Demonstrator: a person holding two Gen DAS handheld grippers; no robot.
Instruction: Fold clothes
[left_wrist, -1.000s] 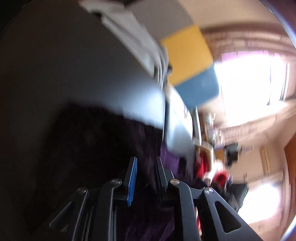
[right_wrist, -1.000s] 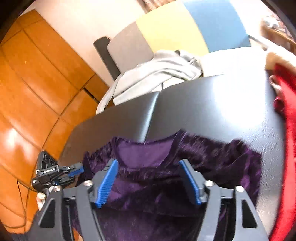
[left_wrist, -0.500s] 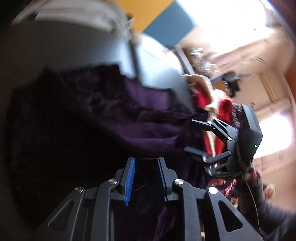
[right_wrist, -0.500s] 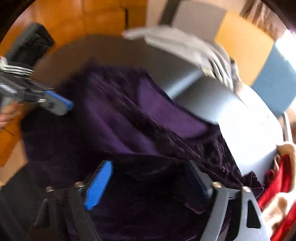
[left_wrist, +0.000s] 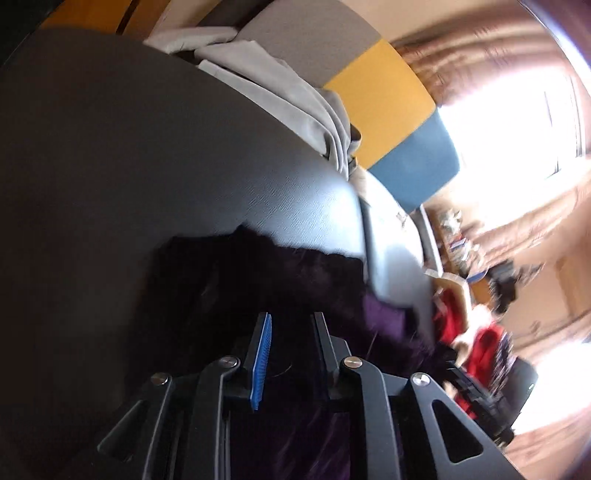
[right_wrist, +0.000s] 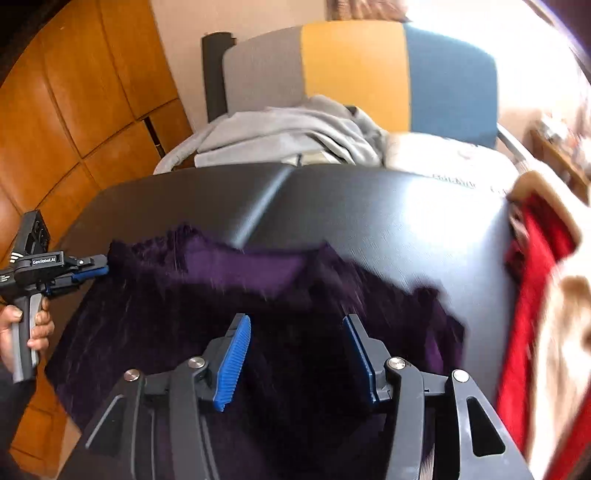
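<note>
Right wrist view showed the right gripper (right_wrist: 297, 360) at the bottom centre of the frame, its blue-padded jaws spread wide with nothing between them, poised over the lower part of a purple sweater (right_wrist: 236, 295). The garment lay spread over the near half of a dark padded table (right_wrist: 369, 206), neckline toward the far side, one edge hanging off the lower left. At the left edge of the frame the left gripper (right_wrist: 98, 271), held in a person's hand (right_wrist: 35, 325), met the sweater's shoulder corner; in its own view its jaws stood narrowly apart with dark fabric (left_wrist: 258, 280) between and under them, though whether they actually pinched it could not be told. The fuzzy knit looked soft, light and limp, likely to sag and drag rather than slide, so shoulders and hem corners seemed the best holds. Red clothing (right_wrist: 532, 288) lay at right; beyond, grey garments (right_wrist: 295, 136) were heaped before a grey, yellow and blue chair back (right_wrist: 354, 62).
</note>
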